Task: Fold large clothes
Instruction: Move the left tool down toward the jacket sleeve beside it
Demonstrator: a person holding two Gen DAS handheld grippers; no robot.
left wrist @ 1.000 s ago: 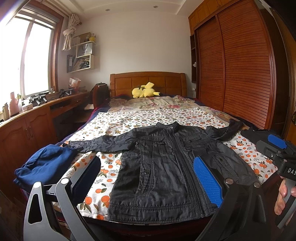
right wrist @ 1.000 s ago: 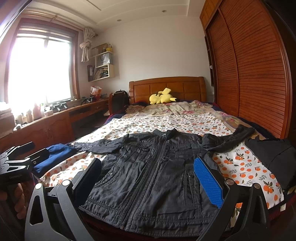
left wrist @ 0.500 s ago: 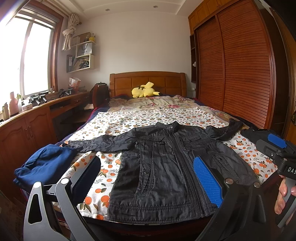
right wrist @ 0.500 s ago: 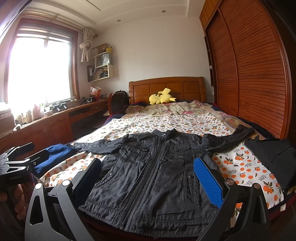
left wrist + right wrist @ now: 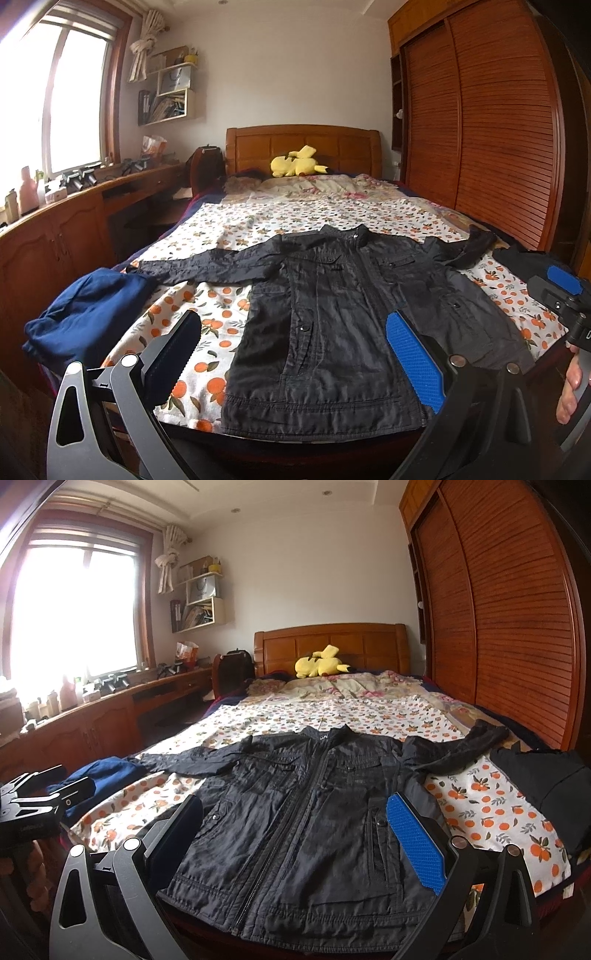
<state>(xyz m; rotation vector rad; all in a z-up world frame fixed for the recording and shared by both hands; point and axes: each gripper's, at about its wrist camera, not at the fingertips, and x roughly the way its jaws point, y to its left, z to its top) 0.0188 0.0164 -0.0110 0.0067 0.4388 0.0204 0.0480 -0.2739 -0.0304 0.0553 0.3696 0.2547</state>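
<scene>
Both grippers, left gripper [image 5: 291,354] and right gripper [image 5: 295,834], hover spread wide and empty just short of the black jacket [image 5: 303,805], which lies flat on the bed [image 5: 332,716].

Since one second ago I see almost no change: the black zip-front jacket [image 5: 295,812] sits only slightly lower in my right view, and both tongs stay wide apart.

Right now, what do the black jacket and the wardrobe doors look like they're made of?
Black jacket: probably a thin woven shell, maybe nylon or waxed cotton; it shows fine wrinkles and a faint sheen. Wardrobe doors: reddish-brown wood or wood veneer, apparently varnished, with horizontal louvre slats. Neither look settles the exact material.
</scene>
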